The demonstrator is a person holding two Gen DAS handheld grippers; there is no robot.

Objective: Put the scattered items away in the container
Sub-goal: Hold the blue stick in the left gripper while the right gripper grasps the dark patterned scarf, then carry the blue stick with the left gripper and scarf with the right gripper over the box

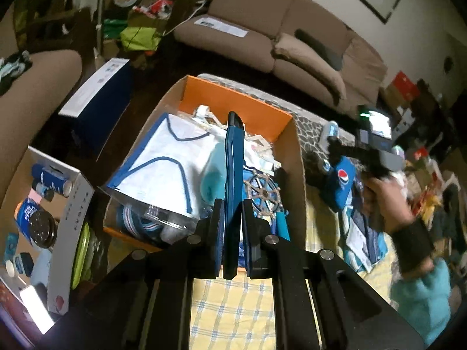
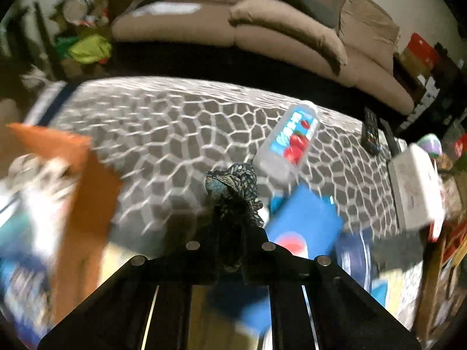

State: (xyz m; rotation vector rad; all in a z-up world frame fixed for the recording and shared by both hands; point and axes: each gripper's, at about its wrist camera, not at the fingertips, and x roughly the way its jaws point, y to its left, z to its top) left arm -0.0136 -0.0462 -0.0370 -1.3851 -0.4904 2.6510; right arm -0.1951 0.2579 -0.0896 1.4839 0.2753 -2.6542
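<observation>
Left gripper (image 1: 232, 221) clenches a flat blue plastic case (image 1: 233, 180) above the orange-lined cardboard box (image 1: 233, 94); right gripper (image 2: 232, 204) at three o'clock pinches, seemingly, dark patterned cloth (image 2: 233, 183) (blurred), both bound for boxing.

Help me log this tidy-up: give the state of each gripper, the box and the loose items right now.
Left gripper: shut on a flat blue case, held upright on edge over the box.
Right gripper: shut on a bunch of dark patterned fabric.
Cardboard box: open, already holding several items.
Bottle: lying on its side on the patterned surface.
Blue Pepsi pack: lying outside the box.
</observation>
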